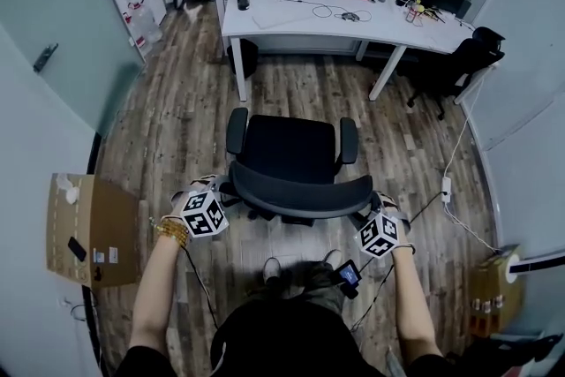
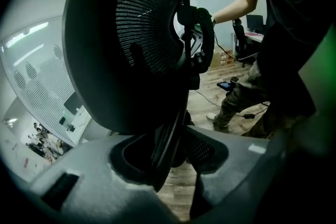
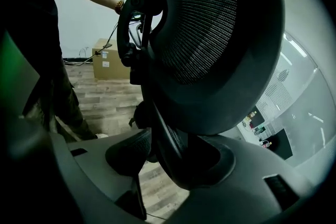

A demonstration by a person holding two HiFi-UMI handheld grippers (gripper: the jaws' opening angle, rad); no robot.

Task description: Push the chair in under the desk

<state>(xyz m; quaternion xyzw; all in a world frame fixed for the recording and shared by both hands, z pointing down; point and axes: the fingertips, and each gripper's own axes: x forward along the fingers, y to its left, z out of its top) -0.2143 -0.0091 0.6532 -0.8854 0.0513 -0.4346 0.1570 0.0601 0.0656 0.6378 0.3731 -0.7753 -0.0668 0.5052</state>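
Note:
A black office chair (image 1: 291,150) stands on the wood floor, its seat facing the white desk (image 1: 291,22) about a chair's length beyond. Its curved backrest (image 1: 300,194) is nearest me. My left gripper (image 1: 222,192) is at the backrest's left end. In the left gripper view the mesh backrest (image 2: 142,34) rises ahead and its rim runs down between the left gripper's (image 2: 169,155) jaws, which close on it. My right gripper (image 1: 369,206) is at the backrest's right end. Its view shows the backrest (image 3: 210,34) rim inside the right gripper's (image 3: 168,157) wide jaws, one pad slightly off it.
A second black chair (image 1: 452,66) stands at the desk's right end and a dark bin (image 1: 247,57) beside its left leg. A cardboard box (image 1: 88,229) is at my left, a white power strip with cable (image 1: 446,185) at the right. Bottles, a monitor and cables lie on the desk.

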